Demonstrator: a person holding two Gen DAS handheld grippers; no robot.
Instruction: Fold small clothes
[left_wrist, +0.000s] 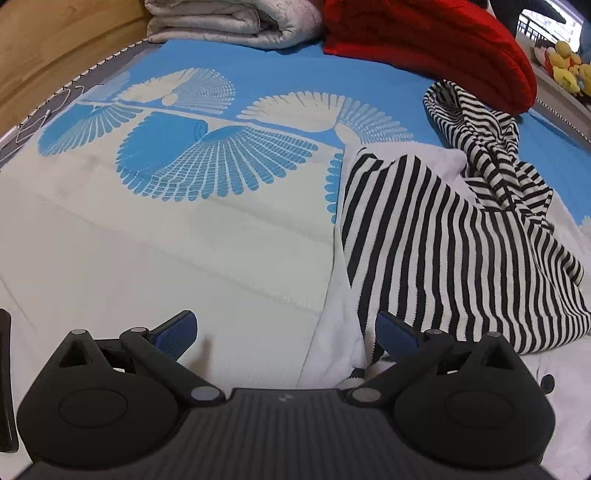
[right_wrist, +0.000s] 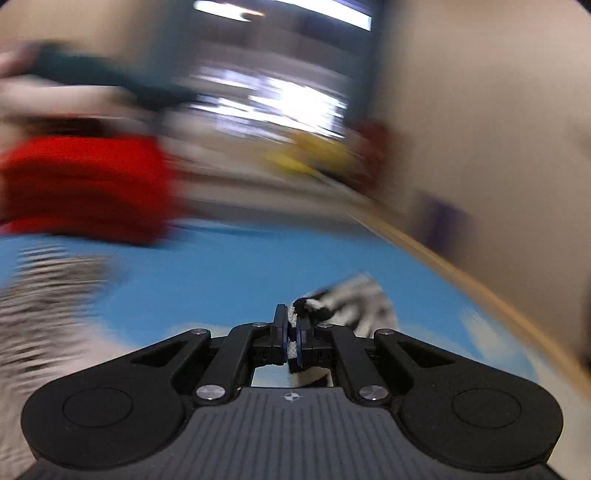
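A black-and-white striped garment lies crumpled on the right half of the bed, over white cloth. My left gripper hovers low over the bed with its jaws wide open, and the garment's near edge lies by its right finger. In the blurred right wrist view my right gripper is shut on a striped piece of the garment, which sticks out past the fingertips above the blue sheet. More striped cloth smears across the left of that view.
The bed carries a blue and white sheet with a fan pattern. A red folded blanket and a grey quilt lie at the far end. Wooden bed frame on the left; yellow plush toys far right.
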